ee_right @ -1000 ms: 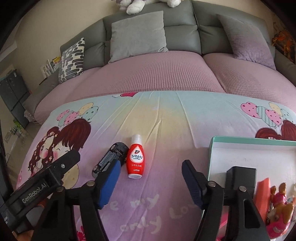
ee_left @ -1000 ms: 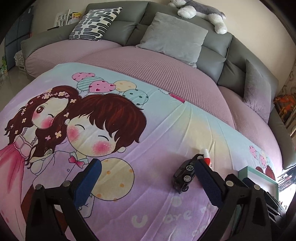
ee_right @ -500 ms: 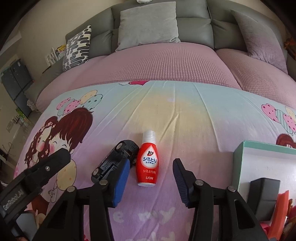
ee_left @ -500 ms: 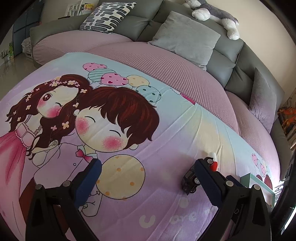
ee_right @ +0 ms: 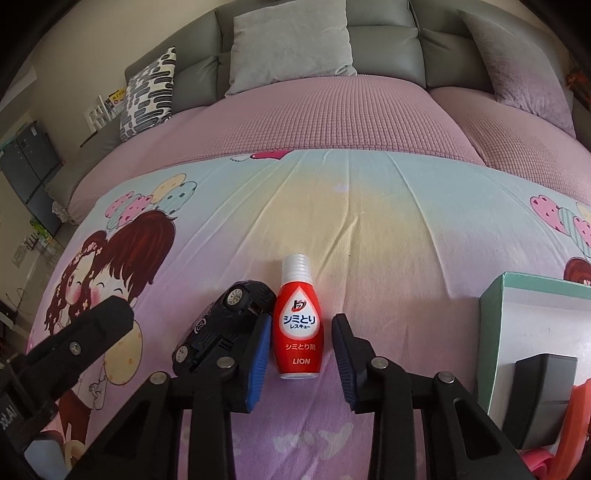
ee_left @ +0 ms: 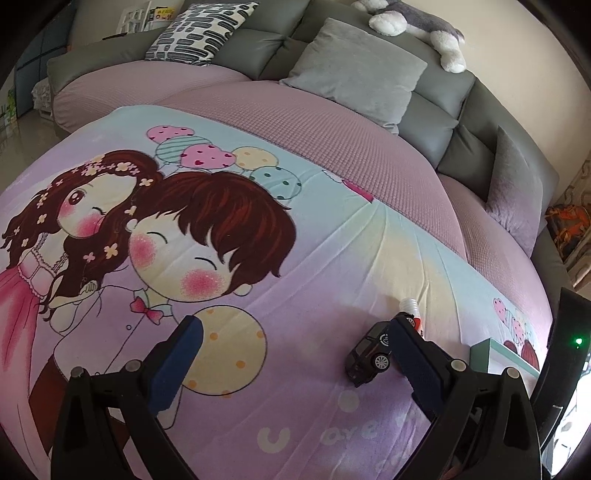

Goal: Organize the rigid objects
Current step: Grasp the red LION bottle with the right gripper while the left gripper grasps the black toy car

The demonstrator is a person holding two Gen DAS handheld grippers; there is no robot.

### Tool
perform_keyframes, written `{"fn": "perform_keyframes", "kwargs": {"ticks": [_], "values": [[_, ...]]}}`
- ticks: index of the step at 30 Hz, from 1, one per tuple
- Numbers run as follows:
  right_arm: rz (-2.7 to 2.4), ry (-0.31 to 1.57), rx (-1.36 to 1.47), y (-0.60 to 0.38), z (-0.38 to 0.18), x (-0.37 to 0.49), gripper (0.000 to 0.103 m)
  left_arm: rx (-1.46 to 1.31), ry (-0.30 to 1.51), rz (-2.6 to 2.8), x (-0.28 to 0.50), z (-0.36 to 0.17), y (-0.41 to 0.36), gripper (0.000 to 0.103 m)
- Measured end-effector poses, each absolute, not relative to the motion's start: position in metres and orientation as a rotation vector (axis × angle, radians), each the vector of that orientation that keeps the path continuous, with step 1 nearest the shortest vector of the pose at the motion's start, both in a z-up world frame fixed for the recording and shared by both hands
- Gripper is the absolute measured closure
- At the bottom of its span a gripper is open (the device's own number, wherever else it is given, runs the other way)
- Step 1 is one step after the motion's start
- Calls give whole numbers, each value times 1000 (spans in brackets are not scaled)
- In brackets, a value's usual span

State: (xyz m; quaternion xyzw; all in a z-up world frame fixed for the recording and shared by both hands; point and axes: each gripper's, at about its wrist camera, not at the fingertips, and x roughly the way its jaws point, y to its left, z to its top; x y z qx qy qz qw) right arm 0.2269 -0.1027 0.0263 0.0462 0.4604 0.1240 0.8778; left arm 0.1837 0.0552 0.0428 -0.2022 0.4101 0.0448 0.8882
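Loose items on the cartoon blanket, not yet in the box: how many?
2. The red bottle lies between the open right gripper's fingers; the black toy car lies on its side just left, touching it. The grippers may hide others.

Glossy plastic bottle (ee_right: 298, 332), seemingly plastic black toy car (ee_right: 225, 325), on soft printed cloth sheet (ee_right: 369, 229).

Red bottle (ee_right: 298, 325) with white ribbed cap and white lettering is lying at lower centre of the right wrist view. Black toy car (ee_right: 225, 325) with silver wheels is showing lower left of it. Blanket (ee_left: 332, 258) is showing pastel purple, yellow and mint, printed with cartoon girl in pink dress, brown-haired boy, dotted balloons. Gripper pads (ee_right: 258, 354) are showing blue on black frames. Box (ee_right: 495, 332) at right edge is showing a mint-green rim and white inside. Patterned pillow (ee_left: 201, 31) at upper left is showing black-and-white dashes.
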Motion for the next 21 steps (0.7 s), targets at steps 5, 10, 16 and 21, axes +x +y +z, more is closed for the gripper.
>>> {"fn": "perform_keyframes", "kwargs": {"ticks": [5, 10, 16, 21], "values": [[246, 960, 133, -113, 26, 222, 72, -393, 855, 51, 187, 44, 42, 3], [211, 972, 149, -121, 27, 216, 72, -350, 877, 16, 192, 43, 27, 3], [183, 970, 101, -123, 30, 204, 72, -323, 899, -17, 197, 36, 15, 5], [188, 971, 94, -123, 31, 199, 72, -305, 913, -30, 201, 30, 7, 7]]}}
